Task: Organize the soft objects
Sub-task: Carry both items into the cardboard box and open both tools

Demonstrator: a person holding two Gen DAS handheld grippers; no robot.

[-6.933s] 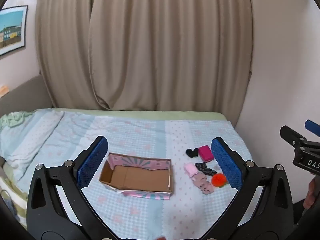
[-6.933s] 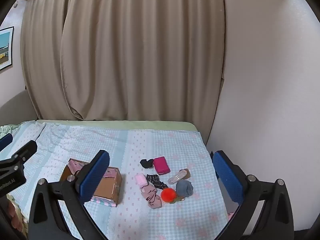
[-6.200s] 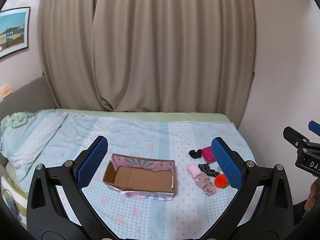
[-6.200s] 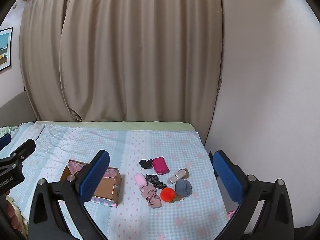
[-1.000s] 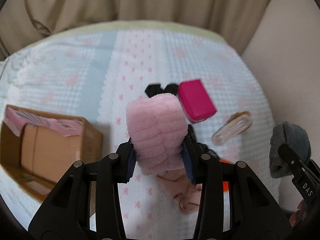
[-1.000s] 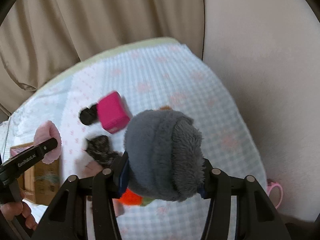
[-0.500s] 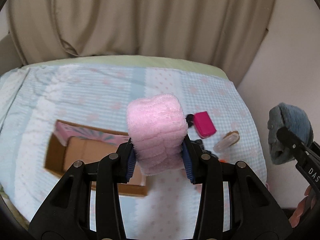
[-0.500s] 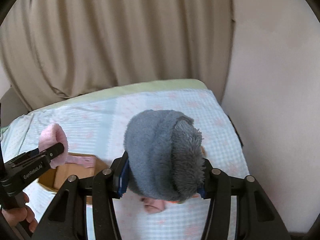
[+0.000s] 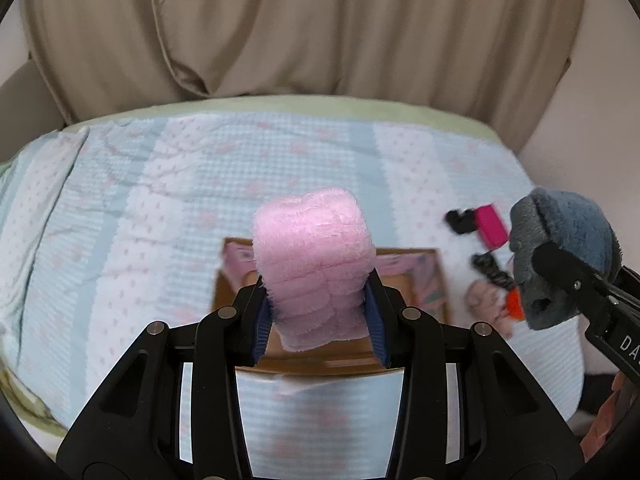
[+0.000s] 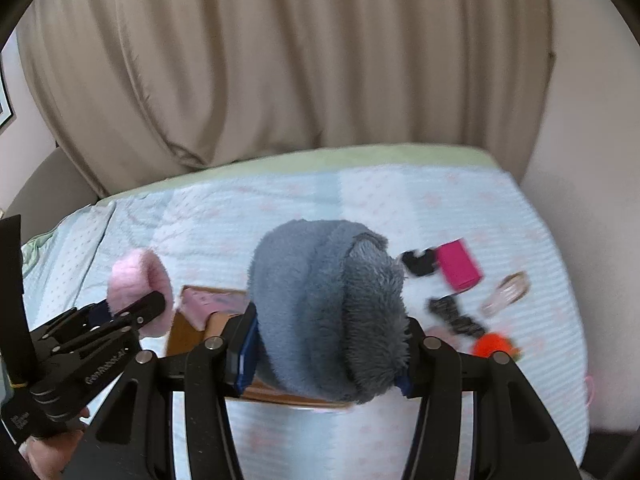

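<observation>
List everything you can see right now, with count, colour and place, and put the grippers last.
Pink fluffy roll: 1, pink, held above the box.
Grey fluffy roll: 1, grey-blue, held above the box.
Cardboard box: 1, brown with pink lining, open, on the bed.
Magenta block: 1, on the bed right of the box.
Black soft items: 2, beside and below the block.
Orange pompom: 1, right of the box.
Pale clip-like item: 1, beige, details unclear.
Bedspread: 1, light blue and white.
Curtain: 1, beige, behind the bed.
Left gripper: shut on the pink roll.
Right gripper: shut on the grey roll.
</observation>
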